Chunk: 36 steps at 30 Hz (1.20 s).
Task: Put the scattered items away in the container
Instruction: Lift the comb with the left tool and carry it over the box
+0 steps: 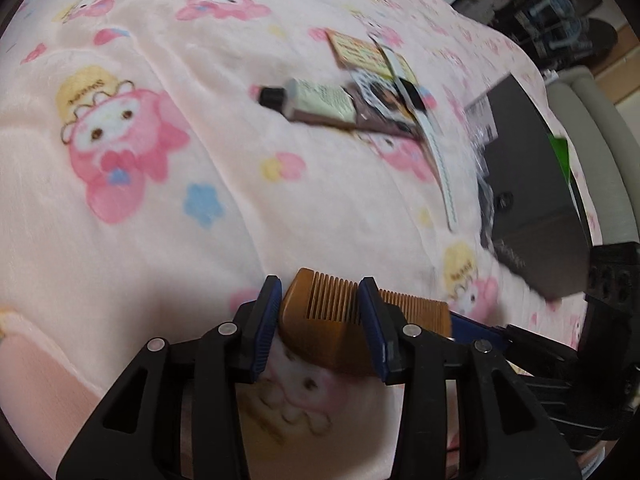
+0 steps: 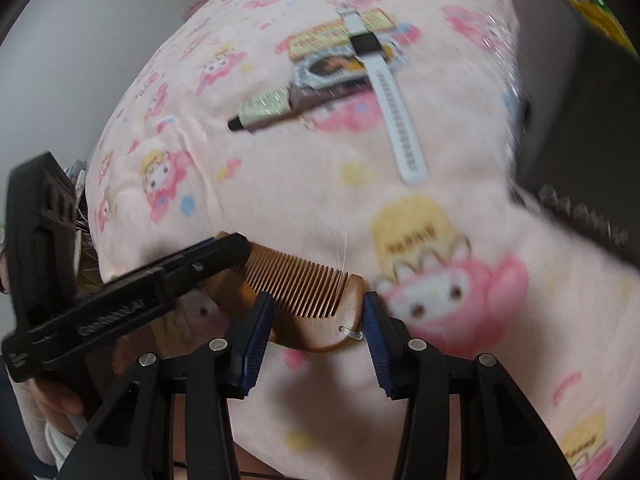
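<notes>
- wooden comb (image 1: 320, 320) lies on the pink blanket (image 1: 140, 200) of the bed, between both claws.
- left claw (image 1: 320, 308) is clenched on one end of the comb; right claw (image 2: 316, 320) is spread, bracketing the other end without gripping.
- comb looks stiff and light; thin teeth seem fragile, so hold the solid spine.
- dark box (image 1: 532, 184) sits nearby.

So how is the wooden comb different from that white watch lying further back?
The wooden comb is brown, short and curved, with fine teeth; the white watch is a long, narrow strap with a black face. The comb sits between the jaws of both the left gripper and the right gripper, while the watch lies untouched, partly across a packet. Both are over the pink blanket.
</notes>
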Each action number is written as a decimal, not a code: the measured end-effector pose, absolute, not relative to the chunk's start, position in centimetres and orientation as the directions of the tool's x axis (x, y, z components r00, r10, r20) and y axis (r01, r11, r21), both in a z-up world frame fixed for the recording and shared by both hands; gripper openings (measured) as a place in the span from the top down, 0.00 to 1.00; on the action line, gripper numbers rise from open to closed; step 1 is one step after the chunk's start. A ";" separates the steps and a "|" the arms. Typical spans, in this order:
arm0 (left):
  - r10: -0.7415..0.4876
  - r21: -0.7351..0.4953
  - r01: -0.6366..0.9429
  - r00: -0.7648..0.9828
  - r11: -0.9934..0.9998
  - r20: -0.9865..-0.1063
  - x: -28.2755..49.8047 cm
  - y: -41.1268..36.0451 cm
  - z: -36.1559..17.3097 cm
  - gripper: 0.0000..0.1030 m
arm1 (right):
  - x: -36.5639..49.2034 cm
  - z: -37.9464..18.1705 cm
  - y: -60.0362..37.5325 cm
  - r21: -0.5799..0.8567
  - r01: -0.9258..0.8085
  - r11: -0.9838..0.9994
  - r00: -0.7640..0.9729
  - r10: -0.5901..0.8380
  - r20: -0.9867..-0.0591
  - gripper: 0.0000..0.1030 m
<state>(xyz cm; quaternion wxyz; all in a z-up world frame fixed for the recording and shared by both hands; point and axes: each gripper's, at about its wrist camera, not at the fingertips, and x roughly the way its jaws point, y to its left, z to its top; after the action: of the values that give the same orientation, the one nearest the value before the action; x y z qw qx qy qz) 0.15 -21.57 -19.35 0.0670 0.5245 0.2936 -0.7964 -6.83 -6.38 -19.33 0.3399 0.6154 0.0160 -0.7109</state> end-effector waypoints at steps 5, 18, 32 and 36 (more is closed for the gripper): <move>0.193 -0.382 0.413 -0.428 -0.827 -0.883 0.9 -20.3 -19.0 0.61 | -6.7 -19.8 -4.6 0.408 0.475 -0.780 -0.017 -0.472 -0.882 0.60; 0.297 -0.466 0.274 -0.487 -0.841 -0.822 -0.5 -13.5 -12.9 0.60 | -5.6 -12.0 3.3 0.337 0.443 -0.831 -0.231 -0.469 -0.852 0.62; 0.366 -0.432 0.017 -0.500 -0.902 -0.785 -9.8 -1.6 -6.3 0.60 | -9.4 -5.6 15.7 0.317 0.269 -0.909 -0.471 -0.412 -0.780 0.62; 0.398 -0.440 -0.030 -0.487 -0.897 -0.778 -12.8 1.1 -5.7 0.60 | -11.3 -4.7 18.7 0.310 0.244 -0.919 -0.500 -0.393 -0.772 0.62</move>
<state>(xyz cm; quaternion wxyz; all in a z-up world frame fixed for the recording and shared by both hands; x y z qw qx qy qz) -12.82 1.15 -5.66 -0.1270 0.4903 0.1875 -0.8416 -11.33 18.71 -4.66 0.1849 0.4648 -0.0802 -0.8622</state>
